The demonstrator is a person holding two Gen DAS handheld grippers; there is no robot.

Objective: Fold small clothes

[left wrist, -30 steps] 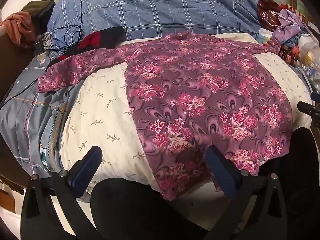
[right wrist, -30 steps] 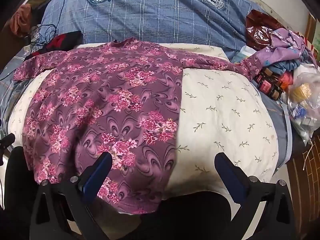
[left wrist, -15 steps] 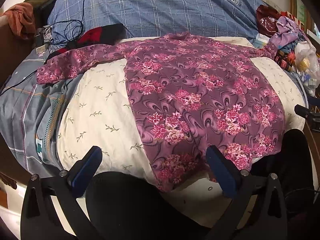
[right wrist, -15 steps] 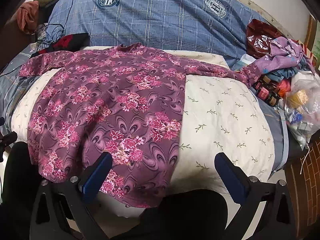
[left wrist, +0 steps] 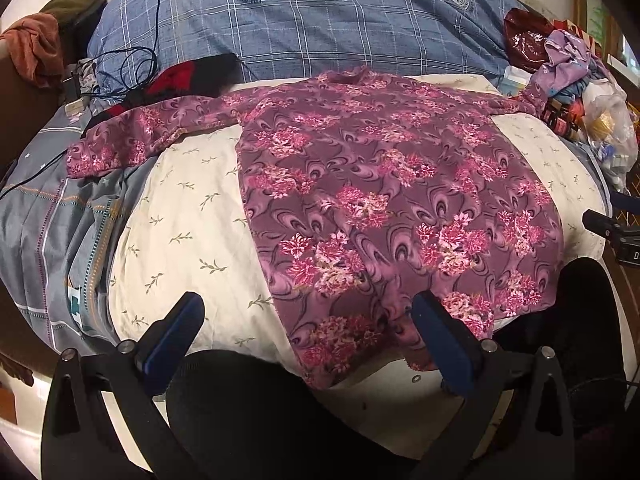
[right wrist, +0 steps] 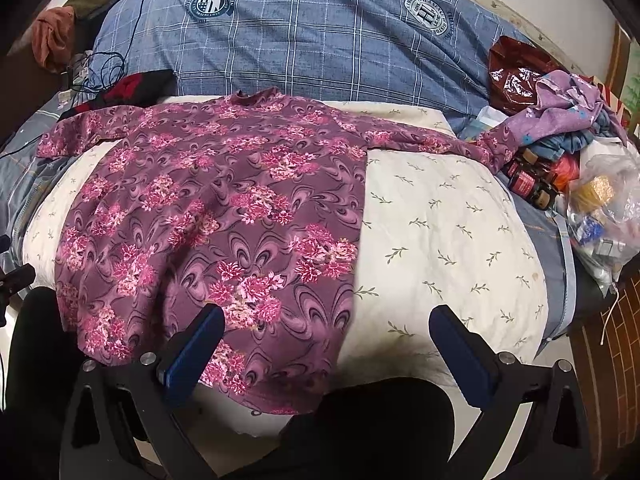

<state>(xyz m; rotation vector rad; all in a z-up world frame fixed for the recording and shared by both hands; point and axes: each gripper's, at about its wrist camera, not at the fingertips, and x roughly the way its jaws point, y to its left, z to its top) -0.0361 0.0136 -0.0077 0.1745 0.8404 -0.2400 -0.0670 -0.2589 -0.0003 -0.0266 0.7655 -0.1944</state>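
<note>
A: Bedroom, mid-fold. Floral shirt (left wrist: 384,208) is lying flat across the cream pillow (left wrist: 188,232) on the bed, both sleeves spread out, hem hanging over the near edge. What's changing vs a sec ago?

B: Both grippers are pulling back & up a bit. More of the bed is showing in both views now, and the shirt is sitting farther off. Garment itself isn't shifting, same lie, same wrinkles.

A: Fingers?

B: Left gripper (left wrist: 304,332) is spread wide, holding nothing; its right finger (left wrist: 440,340) is hovering over the hem, contact unclear. Right gripper (right wrist: 332,348) likewise wide apart & empty, left finger (right wrist: 196,348) over the hem corner.

A: Meaning for the task?

B: Prob. the laying-out step is done, first fold not yet begun. Looks like they're lining up for a grab, sleeves or hem, can't say which.

A: Any readable text?

B: Blue plaid duvet (right wrist: 320,40) is carrying two round crest badges. Right one (right wrist: 428,14) is showing a big "H" monogram w/ ring lettering too small to read. Left crest (right wrist: 210,2) has a shield, ring text illegible. Jars (right wrist: 528,184) by the plastic bag (right wrist: 604,208) have labels, unreadable.
</note>
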